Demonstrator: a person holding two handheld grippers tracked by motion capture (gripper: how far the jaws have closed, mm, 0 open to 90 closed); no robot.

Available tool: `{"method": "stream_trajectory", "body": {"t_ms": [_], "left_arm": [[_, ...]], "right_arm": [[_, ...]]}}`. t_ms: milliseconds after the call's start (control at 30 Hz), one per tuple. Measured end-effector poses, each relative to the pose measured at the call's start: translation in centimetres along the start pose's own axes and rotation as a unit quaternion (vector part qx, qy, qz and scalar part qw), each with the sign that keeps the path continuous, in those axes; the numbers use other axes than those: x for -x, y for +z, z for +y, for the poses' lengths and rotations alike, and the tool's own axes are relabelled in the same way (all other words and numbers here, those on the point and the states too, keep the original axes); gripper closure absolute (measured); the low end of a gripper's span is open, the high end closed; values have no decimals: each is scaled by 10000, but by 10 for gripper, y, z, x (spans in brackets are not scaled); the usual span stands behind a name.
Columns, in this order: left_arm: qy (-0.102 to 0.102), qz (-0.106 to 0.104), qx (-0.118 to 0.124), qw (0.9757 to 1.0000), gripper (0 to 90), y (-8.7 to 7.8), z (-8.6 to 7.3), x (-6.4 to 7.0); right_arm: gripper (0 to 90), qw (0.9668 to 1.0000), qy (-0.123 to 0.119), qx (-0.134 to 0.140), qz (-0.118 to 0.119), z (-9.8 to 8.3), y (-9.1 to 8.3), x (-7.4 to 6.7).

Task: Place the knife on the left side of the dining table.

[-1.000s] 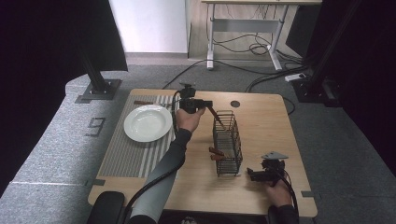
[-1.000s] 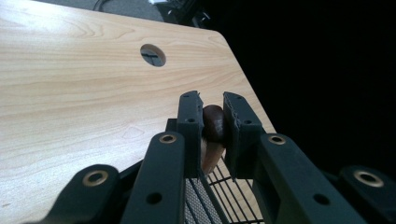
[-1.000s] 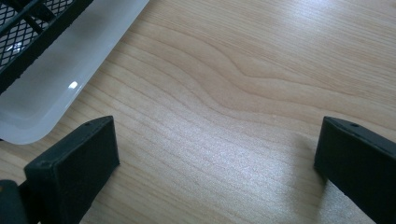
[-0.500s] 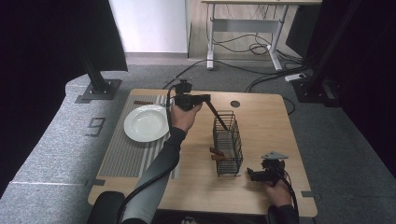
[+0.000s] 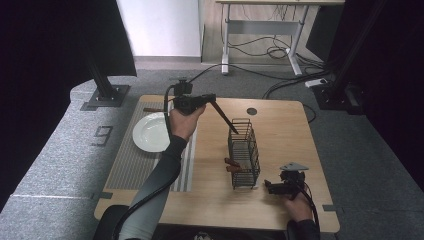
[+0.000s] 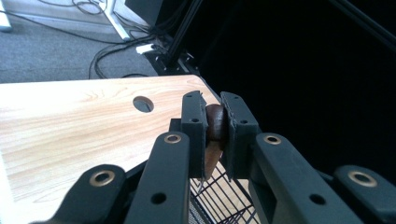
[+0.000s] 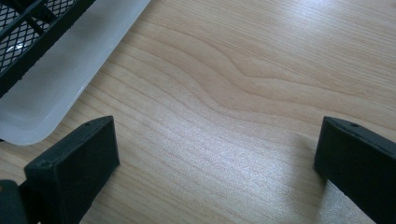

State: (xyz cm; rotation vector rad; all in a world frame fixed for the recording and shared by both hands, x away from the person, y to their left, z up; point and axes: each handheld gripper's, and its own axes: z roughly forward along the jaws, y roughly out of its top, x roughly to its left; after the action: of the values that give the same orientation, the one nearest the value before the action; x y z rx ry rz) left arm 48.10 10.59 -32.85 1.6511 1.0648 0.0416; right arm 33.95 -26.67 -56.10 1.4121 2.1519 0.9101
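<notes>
the left gripper (image 6: 214, 135) is clamped on a brown-handled utensil (image 6: 215, 122) above the wire basket (image 5: 244, 156) at mid-counter; stiff, light, probably slippery, best pinched by the handle. the right gripper (image 7: 210, 158) stands wide, empty.

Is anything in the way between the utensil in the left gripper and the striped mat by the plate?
Nothing stands on the bare wood between them. The utensil hangs with its tip at the wire basket, far rim; whether it is clear I cannot tell. The white plate covers part of the mat.
</notes>
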Motion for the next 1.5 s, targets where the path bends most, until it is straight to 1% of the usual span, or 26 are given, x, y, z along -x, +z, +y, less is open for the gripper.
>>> {"method": "stream_trajectory", "body": {"t_ms": [33,167,200,233,300,367,400,500,633,667,700,733,767,800,900,1000,1033,1067,1100,1133,1167,1200,1267,1300,1467,1500], "left_arm": [[-3,-13,52,10000,801,-7,2,-1],[10,-43,149,9999,801,-20,5,-2],[10,-43,149,9999,801,-20,5,-2],[44,-21,188,9998,802,-28,7,-2],[60,-10,214,9998,801,-32,8,-3],[77,22,276,9996,801,-43,9,-6],[77,22,276,9996,801,-43,9,-6],[52,101,357,9993,801,-57,7,-12],[35,215,413,9989,801,-70,3,-20],[35,215,413,9989,801,-70,3,-20],[8,266,434,9987,801,-76,0,-25],[8,266,434,9987,801,-76,0,-25],[-22,336,456,9984,801,-81,-5,-30],[-22,336,456,9984,801,-81,-5,-30],[-116,393,482,9980,801,-89,-14,-41],[-228,446,502,9975,801,-96,-23,-52],[-293,484,511,9971,801,-101,-30,-59],[-293,484,511,9971,801,-101,-30,-59],[-348,520,515,9967,801,-106,-37,-66],[-348,520,515,9967,801,-106,-37,-66],[-399,573,522,9962,801,-110,-45,-71],[-399,573,522,9962,801,-110,-45,-71],[-479,619,531,9955,801,-117,-54,-79],[-479,619,531,9955,801,-117,-54,-79],[-481,817,492,9943,801,-129,-72,-89],[-481,817,492,9943,801,-129,-72,-89]], "right_arm": [[0,10000,-1,1,0,0,0,0],[0,10000,-7,-3,-1,0,0,0],[0,10000,-6,-3,-1,0,0,0],[0,10000,-7,-3,-1,0,0,0],[0,10000,-7,-3,0,0,0,0],[0,10000,-7,-3,-1,0,0,0],[0,10000,-7,-3,-1,0,0,0],[0,10000,0,0,-1,0,0,0],[0,10000,0,-1,0,0,0,0],[0,10000,1,-2,0,0,0,0],[0,10000,0,-2,0,0,0,0],[0,10000,5,4,-1,0,0,0],[0,10000,2,4,-2,0,0,0],[0,10000,2,4,-2,0,0,0],[0,10000,4,5,-1,0,0,0],[0,10000,4,5,-1,0,0,0],[0,10000,3,5,-1,0,0,0],[0,10000,4,5,-1,0,0,0],[0,10000,3,5,-2,0,0,0],[0,10000,3,5,-2,0,0,0],[0,10000,2,5,-1,0,0,0],[0,10000,2,5,-1,0,0,0],[0,10000,3,4,0,0,0,0],[0,10000,3,4,0,0,0,0],[0,10000,2,4,-1,0,0,0],[0,10000,2,4,-1,0,0,0]]}}
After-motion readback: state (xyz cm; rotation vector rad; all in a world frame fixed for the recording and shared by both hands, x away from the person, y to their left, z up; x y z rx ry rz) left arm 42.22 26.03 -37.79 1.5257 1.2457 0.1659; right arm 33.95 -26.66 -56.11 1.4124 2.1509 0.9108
